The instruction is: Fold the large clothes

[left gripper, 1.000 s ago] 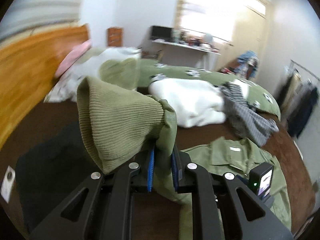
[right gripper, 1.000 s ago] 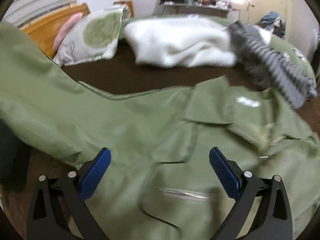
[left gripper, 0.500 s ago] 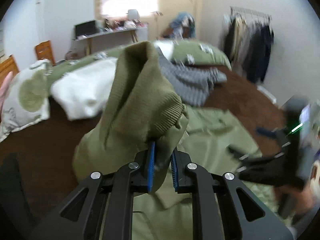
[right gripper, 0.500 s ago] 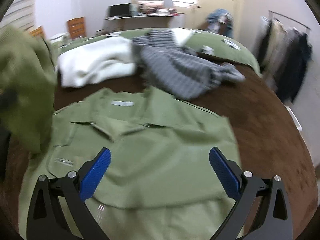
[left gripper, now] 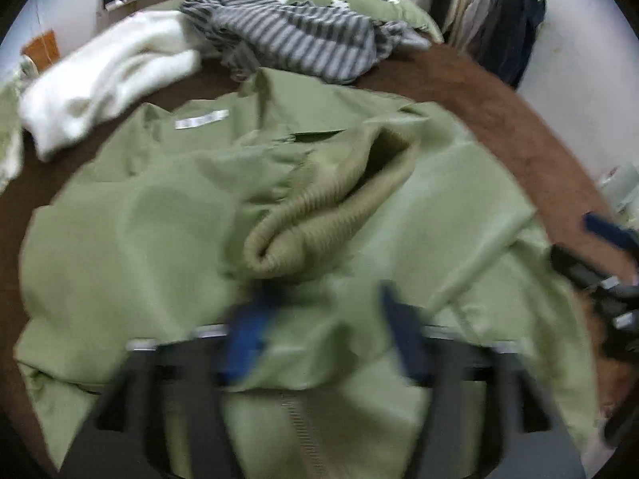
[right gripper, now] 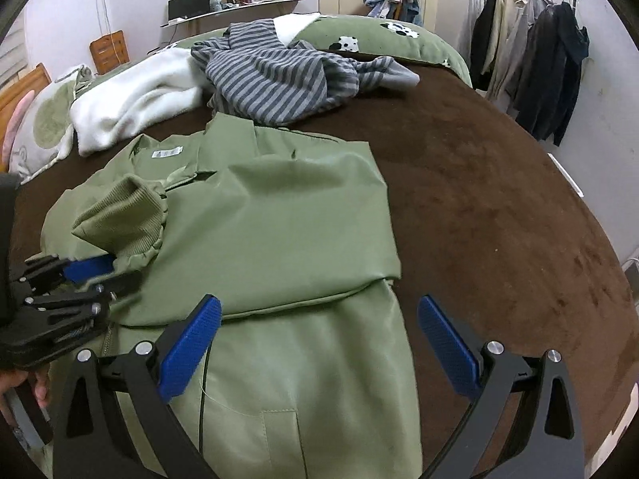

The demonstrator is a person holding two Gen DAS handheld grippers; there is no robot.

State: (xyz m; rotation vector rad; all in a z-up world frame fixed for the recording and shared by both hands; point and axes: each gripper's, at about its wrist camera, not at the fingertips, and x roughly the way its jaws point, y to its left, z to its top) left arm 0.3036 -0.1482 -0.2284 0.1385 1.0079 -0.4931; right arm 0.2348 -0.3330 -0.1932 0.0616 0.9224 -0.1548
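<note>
- While our left gripper (left gripper: 325, 333) shows blurred in its own view, we read its blue pads as spread apart with nothing between them; it sits over the green jacket (right gripper: 279, 215), just short of the ribbed cuff (left gripper: 319, 215).
- From the right wrist view the left gripper (right gripper: 94, 275) sits at the jacket's left edge, one blue pad touching or just beside the cuff (right gripper: 120, 219).
- Our right gripper (right gripper: 317, 343) is wide open, holding nothing, hovering above the jacket's lower half.
- Jacket lies on the brown bedspread (right gripper: 499, 199), collar and white label (right gripper: 167, 153) toward the far side; one sleeve is folded across the chest, cuff lying on top.
- Clutter near the collar: striped grey garment (right gripper: 275, 80) touches the jacket's top edge; white blanket (right gripper: 131, 99) just beside it on the left.
- Behind those: green panda-print duvet (right gripper: 379, 40), spotted pillow (right gripper: 44, 127) at far left.
- Room edges: clothes rack (right gripper: 535, 60) with dark coats on the right wall, desk (right gripper: 239, 4) under the window.
- Bedspread to the right of the jacket is bare brown fabric.
</note>
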